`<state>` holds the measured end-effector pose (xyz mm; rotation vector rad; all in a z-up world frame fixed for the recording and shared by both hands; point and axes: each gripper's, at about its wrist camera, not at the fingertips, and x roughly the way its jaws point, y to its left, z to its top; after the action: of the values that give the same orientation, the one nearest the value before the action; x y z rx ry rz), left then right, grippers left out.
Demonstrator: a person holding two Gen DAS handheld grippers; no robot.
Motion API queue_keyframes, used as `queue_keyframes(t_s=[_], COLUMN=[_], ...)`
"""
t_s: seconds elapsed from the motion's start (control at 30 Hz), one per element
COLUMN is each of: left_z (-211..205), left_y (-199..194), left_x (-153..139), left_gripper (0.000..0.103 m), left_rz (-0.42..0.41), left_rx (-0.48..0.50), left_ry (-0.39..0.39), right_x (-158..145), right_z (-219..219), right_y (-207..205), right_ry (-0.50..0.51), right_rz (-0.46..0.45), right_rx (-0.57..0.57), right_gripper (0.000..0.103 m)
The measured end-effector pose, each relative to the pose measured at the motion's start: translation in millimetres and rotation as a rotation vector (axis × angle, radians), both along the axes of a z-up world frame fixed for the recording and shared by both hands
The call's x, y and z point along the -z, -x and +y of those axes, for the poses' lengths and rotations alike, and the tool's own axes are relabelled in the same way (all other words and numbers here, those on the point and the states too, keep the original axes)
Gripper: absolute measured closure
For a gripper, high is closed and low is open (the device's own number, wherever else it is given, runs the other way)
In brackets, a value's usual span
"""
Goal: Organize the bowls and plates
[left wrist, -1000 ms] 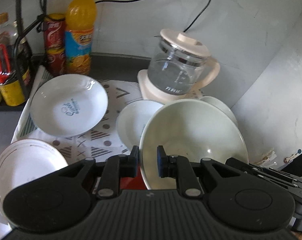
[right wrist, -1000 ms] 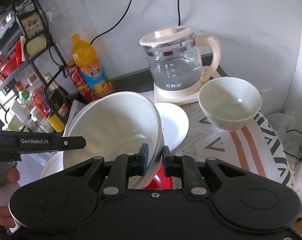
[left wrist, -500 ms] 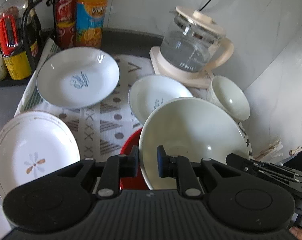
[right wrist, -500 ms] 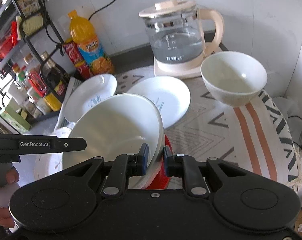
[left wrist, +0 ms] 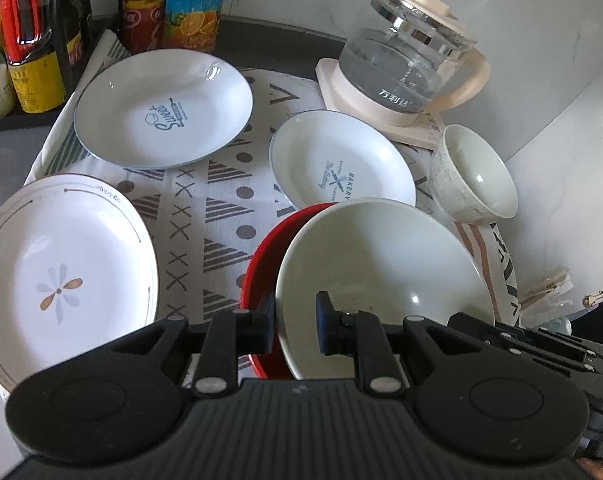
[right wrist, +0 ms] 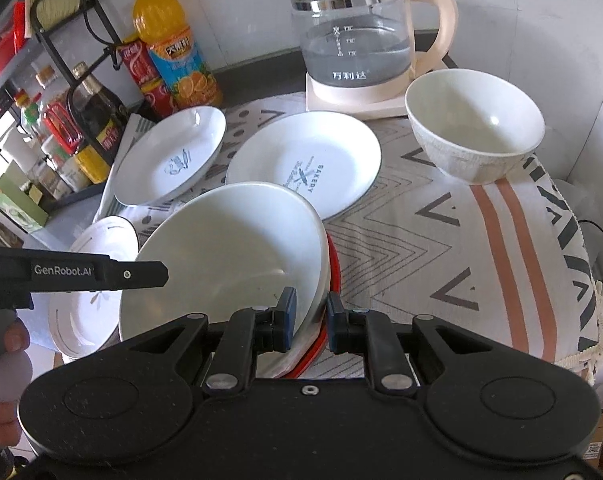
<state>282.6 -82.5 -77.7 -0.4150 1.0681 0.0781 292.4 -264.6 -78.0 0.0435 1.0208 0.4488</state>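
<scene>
Two hand-held grippers share one load: the left hand-held gripper [left wrist: 294,322] and the right hand-held gripper [right wrist: 310,320] each pinch opposite rims of the large white bowl [right wrist: 225,248], jaws narrow. It sits tilted in a red bowl [left wrist: 261,256], possibly touching it. On the table's patterned cloth [right wrist: 421,220] lie three plates: the flower plate [left wrist: 57,272], the "Sweet" plate [left wrist: 165,108], the "Bakery" plate [right wrist: 305,164]. One small white bowl [right wrist: 475,126] stands beside one glass kettle [right wrist: 353,32].

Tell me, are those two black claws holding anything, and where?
Both grip the large white ceramic bowl by its rim: left gripper one side, right gripper the opposite, above the red bowl.
</scene>
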Motion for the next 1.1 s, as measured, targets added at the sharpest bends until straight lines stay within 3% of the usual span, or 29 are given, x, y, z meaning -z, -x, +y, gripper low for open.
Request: queue_keyframes(t_s=[0.33,0.47,0.53,0.7,0.77,0.9,1.1], left_z=[4.4,4.8,4.1,-1.2,-3.3,-8.3,-18.7], left_y=[-4.1,-7.8,-9.5,-17.8,-22.5,-34.4,-58.0], left_x=[-1.1,-4.7,-7.8,-16.0,-18.7,-22.9,-20.6], left_gripper=[0.085,0.084,0.080,0.055,0.049,0.031,0.026], left_rz=[-0.023,-0.017,-0.018,-0.033,-0.045,-0.069,-0.095], left_rx=[0.035,0.024,0.023,0.051,0.053,0.068,0.112], left_ry=[-0.016,-0.006,-0.003,-0.028,-0.037,-0.046,-0.049], right_x=[3.3,-2.4,-8.9,-16.9,-17.9,-20.0,-16.9], right_z=[2.3,-4.0,-6.9,-20.9,-29.0,-41.2,-60.9], right_y=[-5.7,-6.1,-5.4,-10.7,-13.1,-18.5,-30.4], right_ry=[0.003,-0.039,-0.053,-0.088,-0.103,-0.104,-0.110], right_rz=[-0.006,-0.019,-0.041,-0.080,-0.091,-0.143,-0.165], right_rx=[-0.001,0.022,0.028,0.095,0.127,0.175,0.265], right_gripper=[0.086,0.084,0.072,0.055,0.049,0.028,0.018])
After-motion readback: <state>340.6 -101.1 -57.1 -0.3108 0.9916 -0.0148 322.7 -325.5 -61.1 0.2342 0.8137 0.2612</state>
